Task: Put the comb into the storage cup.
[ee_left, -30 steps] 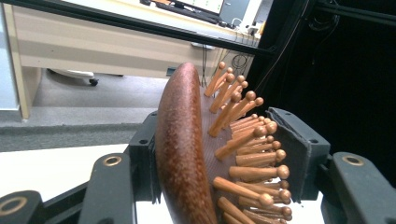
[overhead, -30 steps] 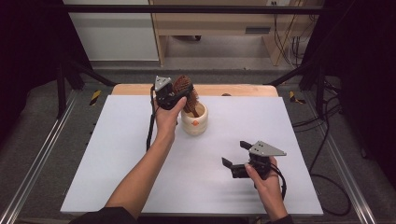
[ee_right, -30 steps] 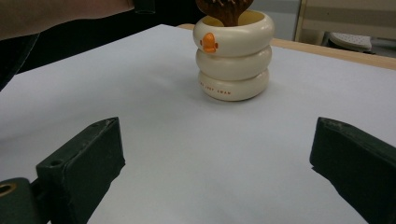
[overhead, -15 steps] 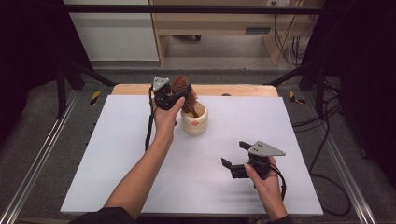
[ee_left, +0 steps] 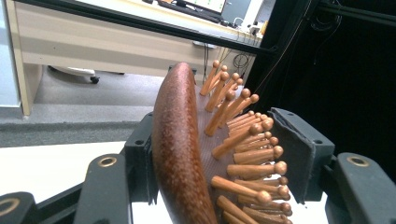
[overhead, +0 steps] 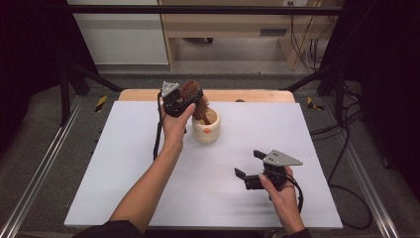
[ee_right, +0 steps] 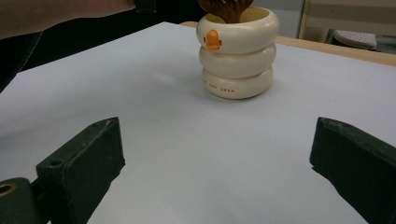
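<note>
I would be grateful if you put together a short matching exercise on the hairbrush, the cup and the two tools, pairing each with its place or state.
Things:
1. hairbrush
2. cup
3. left tool
4. right tool

Places or states:
A. jaws wide apart, nothing between them, low over the white table
B. cream, ringed, with an orange mark, standing near the table's far edge
C. closed on the brush head
D. brown wood, with round-tipped pegs, handle down in the cup

Pairs: 1-D, 2-B, 3-C, 4-A
</note>
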Demonstrator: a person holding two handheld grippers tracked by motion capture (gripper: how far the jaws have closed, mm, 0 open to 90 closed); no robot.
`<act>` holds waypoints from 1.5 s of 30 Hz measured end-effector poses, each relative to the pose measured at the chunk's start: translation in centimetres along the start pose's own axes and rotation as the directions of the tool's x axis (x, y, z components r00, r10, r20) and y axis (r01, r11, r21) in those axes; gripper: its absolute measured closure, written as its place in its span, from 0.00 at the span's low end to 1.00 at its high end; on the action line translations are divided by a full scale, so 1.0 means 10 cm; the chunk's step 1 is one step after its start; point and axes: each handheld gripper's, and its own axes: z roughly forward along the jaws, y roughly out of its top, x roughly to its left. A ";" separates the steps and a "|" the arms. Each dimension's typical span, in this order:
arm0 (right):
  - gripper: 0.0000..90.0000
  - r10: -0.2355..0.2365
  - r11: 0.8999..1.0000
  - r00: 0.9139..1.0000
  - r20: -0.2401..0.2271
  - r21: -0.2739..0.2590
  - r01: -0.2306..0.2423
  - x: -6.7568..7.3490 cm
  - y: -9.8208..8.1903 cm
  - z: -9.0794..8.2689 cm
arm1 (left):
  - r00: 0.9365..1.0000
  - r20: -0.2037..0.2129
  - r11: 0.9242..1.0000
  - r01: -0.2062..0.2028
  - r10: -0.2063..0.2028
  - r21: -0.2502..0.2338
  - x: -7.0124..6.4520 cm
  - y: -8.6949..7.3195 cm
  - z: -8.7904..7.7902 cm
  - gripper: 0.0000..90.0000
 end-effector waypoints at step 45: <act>0.04 -0.007 1.000 1.000 0.001 0.011 0.007 0.00 -0.01 0.02 | 1.000 -0.012 1.000 -0.023 0.023 0.003 0.07 -0.04 0.01 0.32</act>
